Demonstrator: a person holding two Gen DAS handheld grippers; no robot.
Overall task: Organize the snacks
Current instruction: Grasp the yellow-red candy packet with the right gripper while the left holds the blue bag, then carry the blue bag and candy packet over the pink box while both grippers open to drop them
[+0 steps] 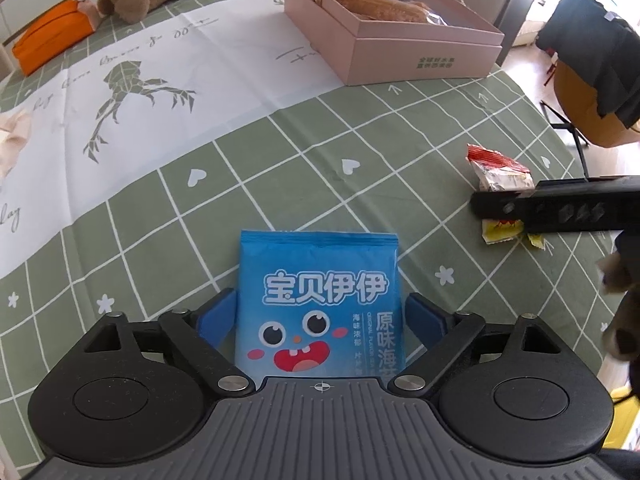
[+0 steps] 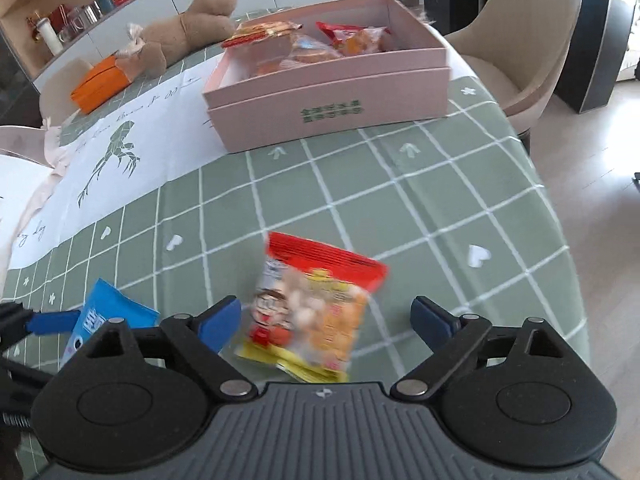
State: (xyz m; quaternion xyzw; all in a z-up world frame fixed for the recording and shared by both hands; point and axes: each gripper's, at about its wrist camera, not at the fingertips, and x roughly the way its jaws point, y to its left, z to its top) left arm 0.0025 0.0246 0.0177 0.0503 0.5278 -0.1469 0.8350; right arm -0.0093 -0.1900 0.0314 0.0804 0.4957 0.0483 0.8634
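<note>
A blue seaweed packet (image 1: 318, 280) with a cartoon face lies flat and unbuckled between the blue pads of my left gripper (image 1: 320, 318). The pads stand right at its two side edges without squeezing it. A red and yellow snack packet (image 2: 312, 308), slightly blurred, lies on the green checked tablecloth (image 2: 440, 200) inside my wide-open right gripper (image 2: 326, 320), nearer the left pad and clear of the right one. In the left wrist view this red packet (image 1: 500, 168) is crossed by a black finger (image 1: 552, 204) of the right gripper. A pink box (image 2: 328, 92) farther back holds several wrapped snacks.
The pink box (image 1: 420, 56) stands at the far right of the table. A brown teddy bear (image 2: 188, 32) and an orange box (image 2: 100, 84) lie at the far left. A beige chair (image 2: 528, 40) stands past the table's edge, which curves along the right. The blue packet (image 2: 112, 316) sits left of the red one.
</note>
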